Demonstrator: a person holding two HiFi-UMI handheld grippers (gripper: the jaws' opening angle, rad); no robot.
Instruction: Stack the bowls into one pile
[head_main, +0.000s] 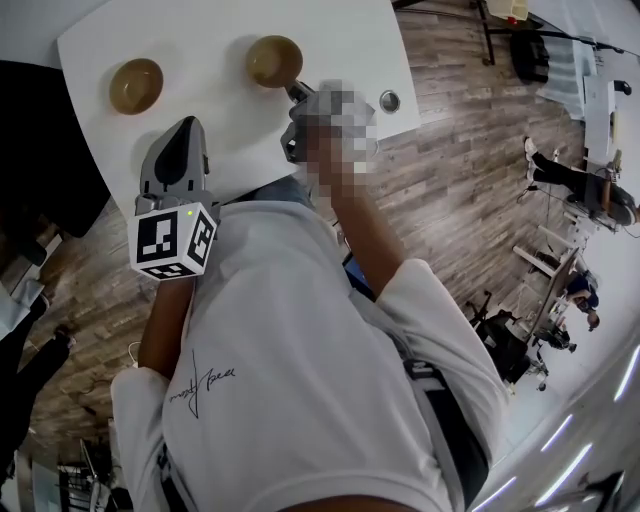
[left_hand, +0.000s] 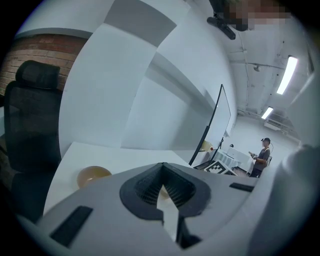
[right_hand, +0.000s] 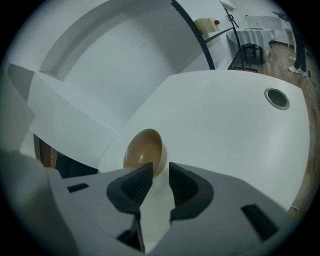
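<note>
Finding: the two bowls stand apart on the white table (head_main: 225, 120), so no pile exists yet. We judge the step in hand to be the approach to the first pick.

Right gripper (right_hand: 159, 170): jaws apart, nothing between them. In the right gripper view the upper bowl (right_hand: 143, 148) sits just beyond the jaw tips, with its near wall at the tip of the jaw on the frame's left. We see no closure on it. In the head view this bowl (head_main: 275, 61) lies at the upper centre of the frame, with the gripper's dark tip just below and to its right.

Left gripper (left_hand: 162, 167): its tips meet and it grips nothing. In the head view it hangs over the table's near edge, at centre left of the frame, and is not engaged.

The second bowl (head_main: 136, 85) rests at the upper left of the head view, well apart from the first. It shows at the lower left of the left gripper view (left_hand: 92, 175).

Orientation: both bowls stand mouth up in the head view. Each is round, so we record no long axis across the table, only the upright axis through the mouth. In the right gripper view the mouth turns toward the frame's upper left.

Next move, in our judgement: advance until the rim passes between the jaws, one inside and one outside. Then close, lift, carry toward the upper left and lower it, mouth up, into the second bowl.
</note>
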